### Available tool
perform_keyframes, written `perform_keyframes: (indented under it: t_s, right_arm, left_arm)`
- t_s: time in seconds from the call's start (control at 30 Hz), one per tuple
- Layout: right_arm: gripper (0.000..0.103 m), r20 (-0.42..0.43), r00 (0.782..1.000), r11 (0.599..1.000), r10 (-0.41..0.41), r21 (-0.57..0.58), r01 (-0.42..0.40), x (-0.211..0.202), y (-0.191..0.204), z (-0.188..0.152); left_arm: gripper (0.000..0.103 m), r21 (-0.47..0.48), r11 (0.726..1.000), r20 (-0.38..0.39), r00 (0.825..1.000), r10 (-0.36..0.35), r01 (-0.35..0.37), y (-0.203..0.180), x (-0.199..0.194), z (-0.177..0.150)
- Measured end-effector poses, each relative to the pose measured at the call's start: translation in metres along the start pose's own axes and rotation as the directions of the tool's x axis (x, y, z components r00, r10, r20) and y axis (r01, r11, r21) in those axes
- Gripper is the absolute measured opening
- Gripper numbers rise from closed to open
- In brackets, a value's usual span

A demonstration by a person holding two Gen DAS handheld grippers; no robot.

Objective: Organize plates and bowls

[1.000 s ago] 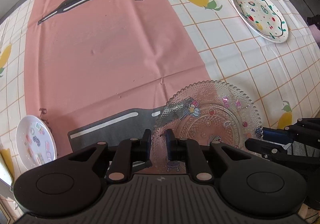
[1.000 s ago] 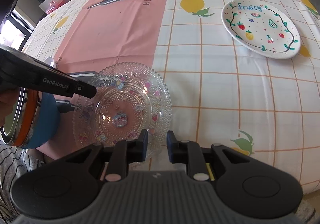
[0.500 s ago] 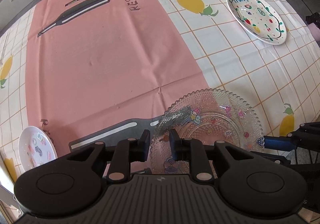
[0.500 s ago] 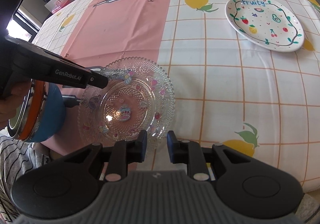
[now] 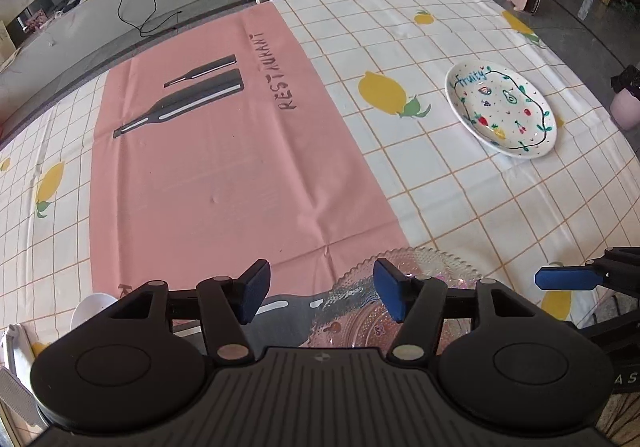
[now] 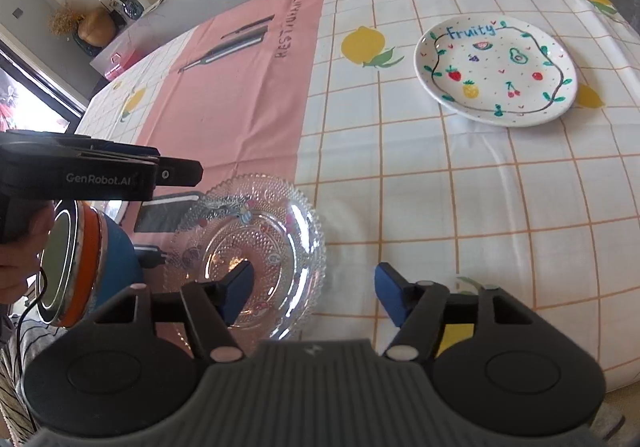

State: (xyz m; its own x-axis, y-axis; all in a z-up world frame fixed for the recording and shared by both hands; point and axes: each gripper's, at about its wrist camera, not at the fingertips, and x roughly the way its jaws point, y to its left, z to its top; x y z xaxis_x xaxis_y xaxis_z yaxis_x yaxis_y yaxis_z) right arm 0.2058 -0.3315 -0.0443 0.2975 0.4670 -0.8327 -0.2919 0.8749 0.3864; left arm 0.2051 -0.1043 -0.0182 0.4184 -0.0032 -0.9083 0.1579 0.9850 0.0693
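Both your left tool (image 5: 320,293) and right tool (image 6: 314,293) gape wide, holding nothing; the glass plate (image 6: 256,247) lies flat on the worktop (image 6: 440,187) between them, nearer your right tool's left finger.

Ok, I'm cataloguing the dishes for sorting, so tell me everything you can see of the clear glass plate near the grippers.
The clear round glass plate looks like pressed glass, with a beaded, scalloped rim, bumpy texture and small colourful cartoon stickers inside. It lies flat and upright on the tablecloth, straddling the edge between the pink panel and the checked lemon print. Both grippers are open above it; neither visibly touches it. It appears empty and intact.
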Motion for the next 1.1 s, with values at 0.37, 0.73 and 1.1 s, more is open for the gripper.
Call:
perform_keyframes:
  t_s: [0.37, 0.73, 1.1]
  right_arm:
    - [0.069, 0.174, 0.983, 0.989, -0.062, 0.144, 0.037, -0.063, -0.036, 0.042]
    - [0.073, 0.21, 0.925, 0.936, -0.316, 0.228, 0.268, -0.075, -0.065, 0.11]
    - [0.073, 0.235, 0.968, 0.916, -0.09, 0.401, -0.012, -0.033, -0.132, 0.092]
  left_arm:
    - [0.07, -0.063, 0.998, 0.077, 0.997, 0.008, -0.003, 0.002, -0.038, 0.023]
    - [0.069, -0.174, 0.975, 0.129, 0.984, -0.12, 0.142, -0.012, -0.027, 0.079]
    - [0.067, -0.293, 0.879, 0.136, 0.926, -0.351, 0.376, -0.024, 0.044, 0.099]
